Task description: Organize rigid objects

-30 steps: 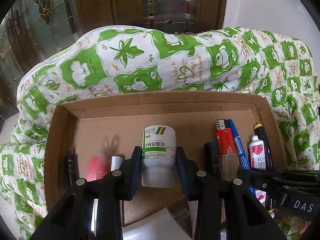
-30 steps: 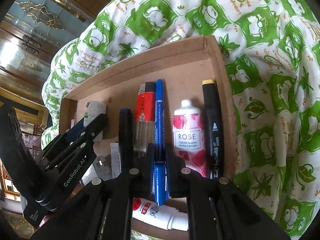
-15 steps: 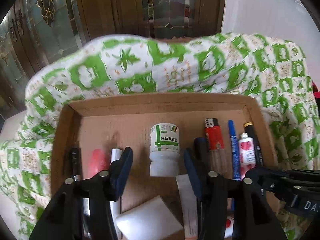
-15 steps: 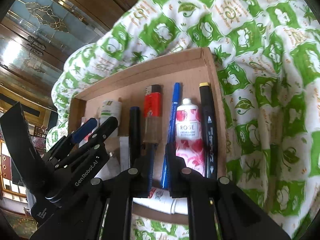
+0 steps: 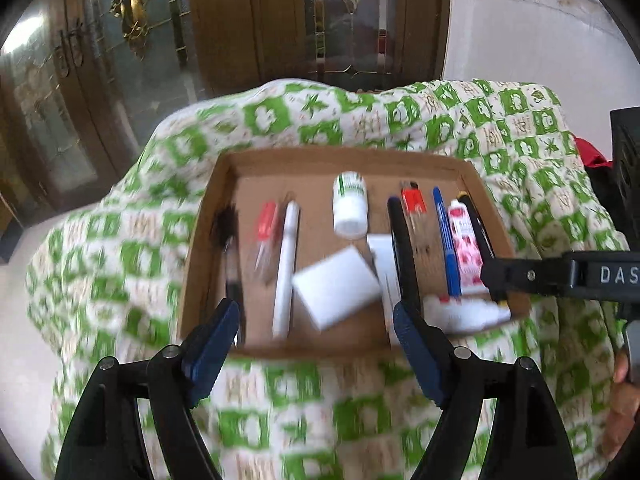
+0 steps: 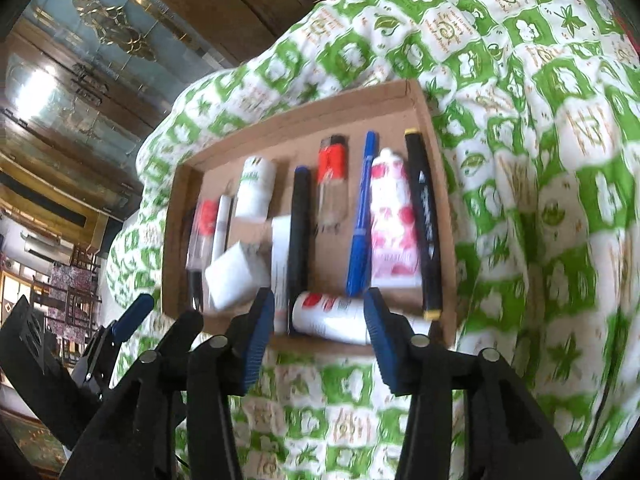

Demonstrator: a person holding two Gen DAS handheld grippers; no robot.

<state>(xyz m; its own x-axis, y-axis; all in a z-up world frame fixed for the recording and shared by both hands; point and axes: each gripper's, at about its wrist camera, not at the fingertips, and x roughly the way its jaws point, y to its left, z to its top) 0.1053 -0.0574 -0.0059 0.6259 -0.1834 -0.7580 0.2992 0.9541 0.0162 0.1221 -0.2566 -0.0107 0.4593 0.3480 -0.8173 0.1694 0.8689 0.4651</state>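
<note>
A shallow cardboard tray (image 5: 348, 156) (image 6: 438, 168) lies on a green-and-white quilt. In it lie a white medicine bottle (image 5: 350, 205) (image 6: 254, 192), a red lighter (image 5: 414, 202) (image 6: 332, 178), a blue pen (image 5: 446, 240) (image 6: 360, 216), a rose hand cream tube (image 5: 464, 240) (image 6: 390, 220), a black marker (image 6: 424, 220), a black pen (image 6: 299, 236), a white block (image 5: 336, 286) (image 6: 236, 276) and a white tube (image 6: 332, 318). My left gripper (image 5: 318, 344) is open and empty above the tray's near edge. My right gripper (image 6: 318, 328) is open and empty at the near edge.
The quilt (image 5: 280, 400) covers the surface all round the tray. A red-handled tool (image 5: 266, 236) and a white pen (image 5: 286, 264) lie at the tray's left. Wooden glass-paned doors (image 5: 280, 20) stand behind. The right gripper's body (image 5: 560, 276) reaches over the tray's right corner.
My left gripper let go of the white bottle and pulled back, opening wide. My right gripper let go of the blue pen, opened and pulled back to the tray's near edge.
</note>
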